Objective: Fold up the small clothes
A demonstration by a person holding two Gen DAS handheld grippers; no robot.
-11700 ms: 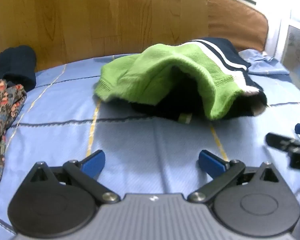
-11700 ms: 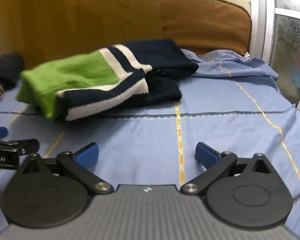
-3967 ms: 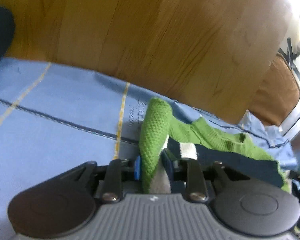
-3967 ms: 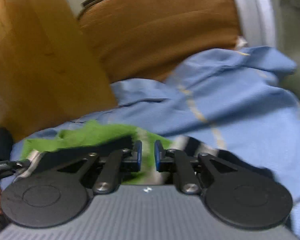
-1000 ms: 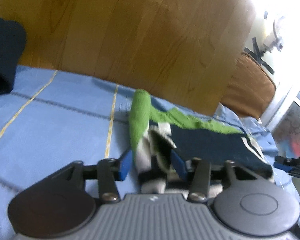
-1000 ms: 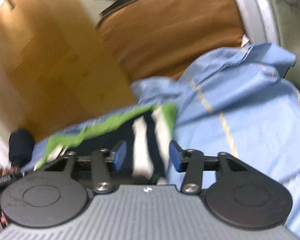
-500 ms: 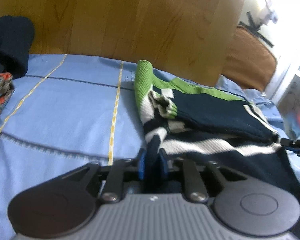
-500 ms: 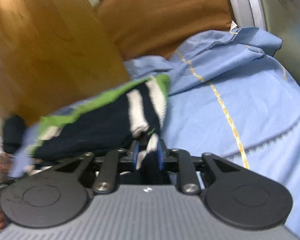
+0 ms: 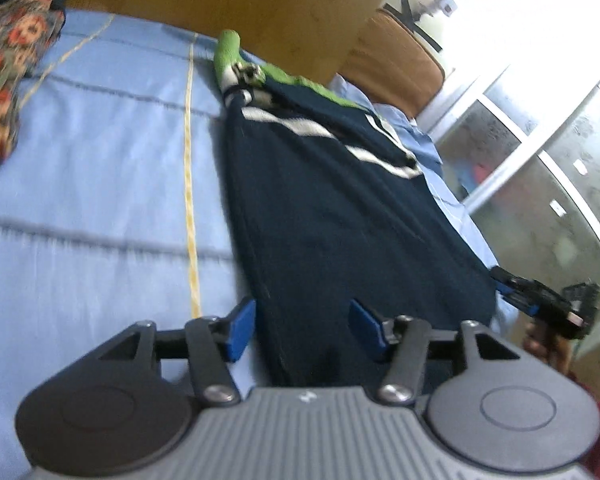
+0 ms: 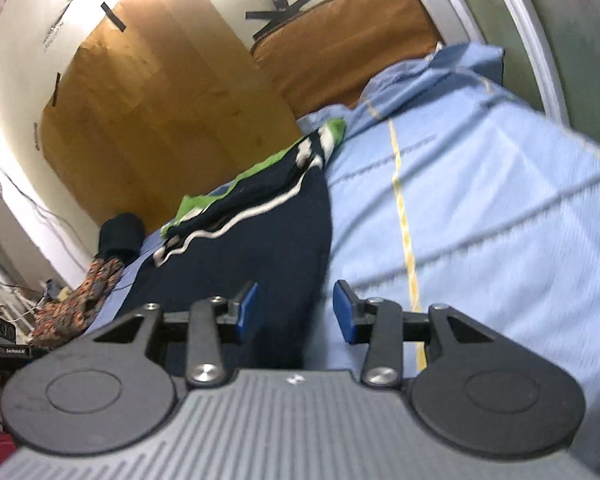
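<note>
A navy knit sweater [image 9: 340,208] with white stripes and a green far end lies stretched out flat on the blue bedsheet [image 9: 100,168]. My left gripper [image 9: 302,328] is open, its blue pads on either side of the sweater's near left corner. My right gripper [image 10: 296,314] is open over the sweater's near right corner [image 10: 276,248]; it also shows in the left wrist view [image 9: 540,304] at the sweater's right edge. The green end [image 10: 332,128] lies far off by the wooden headboard.
A flowered cloth [image 9: 8,64] and a dark rolled garment [image 10: 122,236] lie at the left of the bed. A wooden headboard [image 10: 160,92] and a brown cushion [image 10: 340,52] stand behind. A frosted glass door [image 9: 560,168] is on the right.
Both grippers pulled the sweater's near edge toward me, spreading it flat, then opened and let go. Half a second ago both were shut on the fabric.
</note>
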